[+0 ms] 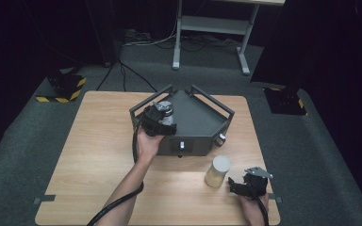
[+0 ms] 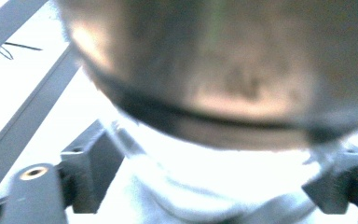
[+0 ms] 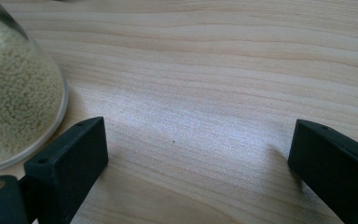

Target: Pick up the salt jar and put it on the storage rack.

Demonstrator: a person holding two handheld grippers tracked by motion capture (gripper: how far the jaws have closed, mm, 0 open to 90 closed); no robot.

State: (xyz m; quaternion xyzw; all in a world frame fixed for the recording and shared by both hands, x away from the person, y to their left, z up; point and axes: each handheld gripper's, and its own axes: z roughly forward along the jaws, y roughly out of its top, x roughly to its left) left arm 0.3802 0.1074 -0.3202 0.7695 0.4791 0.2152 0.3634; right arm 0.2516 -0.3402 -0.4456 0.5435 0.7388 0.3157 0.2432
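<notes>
The left gripper (image 1: 164, 114), jaws loosely around a jar (image 1: 166, 111) inside the dark tray (image 1: 202, 123), isn't squeezing it. Smooth, breakable: hold mid-body. The right gripper (image 1: 237, 184) rests open, empty.

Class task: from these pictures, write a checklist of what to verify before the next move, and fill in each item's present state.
1. Grey-lidded clear jar sits inside the dark grey metal tray: ok.
2. Left gripper clear of that jar: not ok, jaws at it; the left gripper view is blurred, so contact cannot be told.
3. Right gripper open with nothing between its jaws: ok.
4. White-lidded jar of pale grains upright on the light wooden table: ok.
5. Right gripper beside the grain jar, not touching: ok.
</notes>
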